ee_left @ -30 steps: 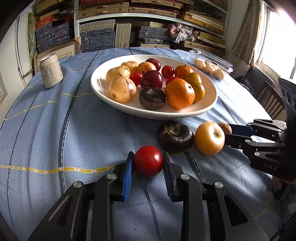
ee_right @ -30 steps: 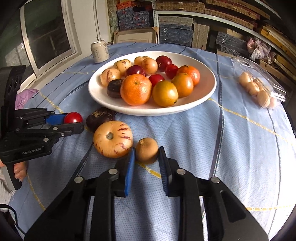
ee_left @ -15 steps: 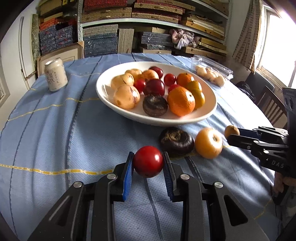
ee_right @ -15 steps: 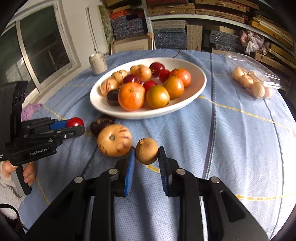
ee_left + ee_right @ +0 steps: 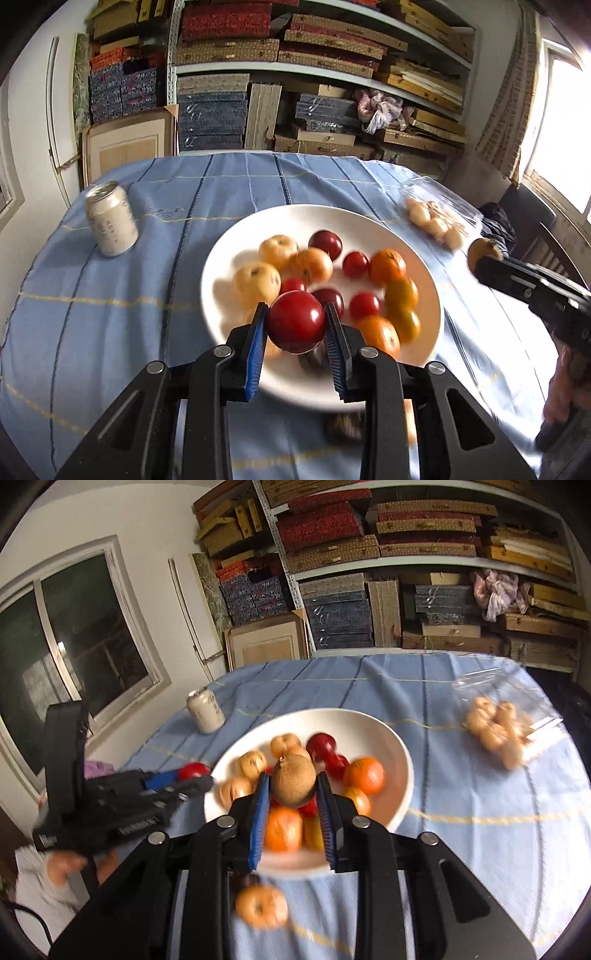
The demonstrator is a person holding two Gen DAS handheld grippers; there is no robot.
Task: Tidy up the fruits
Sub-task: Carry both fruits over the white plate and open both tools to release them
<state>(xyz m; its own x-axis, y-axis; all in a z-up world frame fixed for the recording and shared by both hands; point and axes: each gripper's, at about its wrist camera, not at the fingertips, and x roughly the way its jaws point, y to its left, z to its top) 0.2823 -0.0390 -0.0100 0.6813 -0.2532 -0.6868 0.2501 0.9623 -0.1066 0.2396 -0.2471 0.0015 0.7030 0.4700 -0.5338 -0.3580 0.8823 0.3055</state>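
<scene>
A round table with a light blue checked cloth (image 5: pixel 110 314) fills the lower half of both views. At its centre stands a wide white ceramic bowl (image 5: pixel 236 251) with oranges, red and yellow fruits. In the left wrist view, the left gripper (image 5: pixel 296 325) is closed tightly on a glossy red round tomato (image 5: pixel 295 320), at lower centre. In the right wrist view, the right gripper (image 5: pixel 293 799) clamps a small brown rough fruit (image 5: pixel 293 784) at frame centre. A white drink can (image 5: pixel 110 225) stands upper left.

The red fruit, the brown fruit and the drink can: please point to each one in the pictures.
red fruit (image 5: pixel 295 320): left wrist view, middle of its shiny front.
brown fruit (image 5: pixel 293 781): right wrist view, middle of its rough skin.
drink can (image 5: pixel 111 226): left wrist view, middle of its side wall.
</scene>
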